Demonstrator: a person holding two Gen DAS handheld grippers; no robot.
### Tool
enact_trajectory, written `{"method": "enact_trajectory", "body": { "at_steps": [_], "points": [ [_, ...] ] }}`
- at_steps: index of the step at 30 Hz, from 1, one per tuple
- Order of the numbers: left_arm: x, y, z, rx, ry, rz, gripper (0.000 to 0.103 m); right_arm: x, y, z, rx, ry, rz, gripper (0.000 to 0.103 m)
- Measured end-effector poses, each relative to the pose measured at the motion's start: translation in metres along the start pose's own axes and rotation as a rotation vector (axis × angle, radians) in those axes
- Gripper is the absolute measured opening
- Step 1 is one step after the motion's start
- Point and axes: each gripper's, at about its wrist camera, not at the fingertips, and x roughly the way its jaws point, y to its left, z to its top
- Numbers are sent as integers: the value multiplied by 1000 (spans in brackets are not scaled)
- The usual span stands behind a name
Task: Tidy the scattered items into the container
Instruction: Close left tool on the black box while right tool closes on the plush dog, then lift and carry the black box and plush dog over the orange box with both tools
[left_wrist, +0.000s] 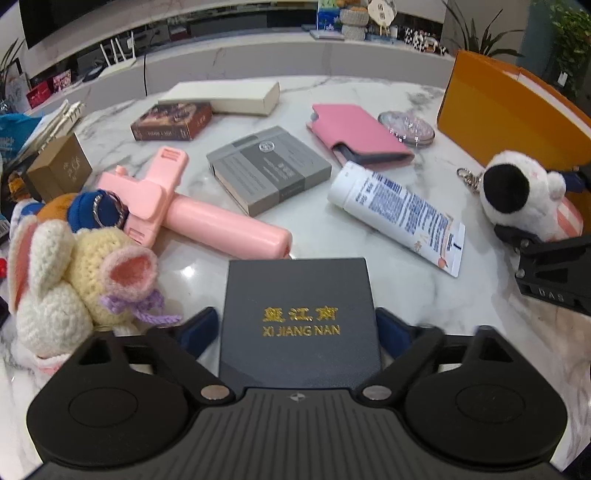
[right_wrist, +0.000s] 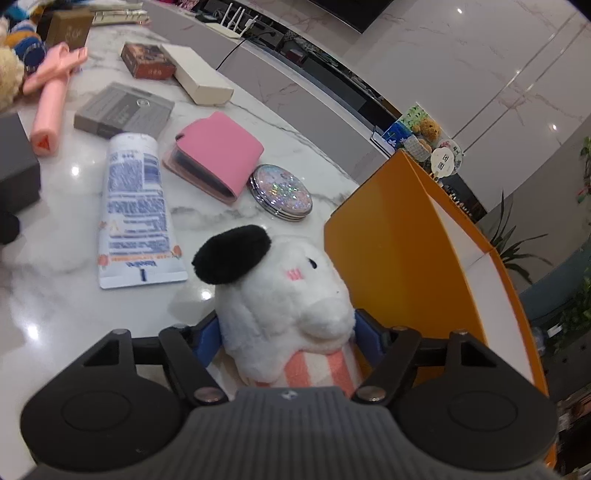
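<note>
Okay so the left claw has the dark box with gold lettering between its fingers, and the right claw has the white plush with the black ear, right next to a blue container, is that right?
One thing is off: the container is orange, not blue, as the right wrist view shows. The rest stands: the dark box sits in the left claw, and the white plush with the black ear sits in the right claw, beside that container.

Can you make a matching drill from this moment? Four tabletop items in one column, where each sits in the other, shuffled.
Items:
1. dark box with gold lettering
2. white plush toy
3. white tube
4. glitter compact

Places:
A. beside the pink wallet, near the orange container
B. between the fingers of the left gripper
C. lying flat between the grey box and the plush toy
D. between the fingers of the right gripper, next to the orange container

Pairs: 1-B, 2-D, 3-C, 4-A
</note>
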Motion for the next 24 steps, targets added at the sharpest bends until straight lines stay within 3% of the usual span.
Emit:
{"method": "enact_trajectory", "body": {
  "at_steps": [12, 24],
  "points": [
    [-11, 7, -4, 14, -9, -30, 88, -18, 6, 1, 40, -13, 46, 73],
    [-51, 3, 12, 49, -96, -39, 88, -49, -3, 12, 47, -58, 35, 73]
  ]
}}
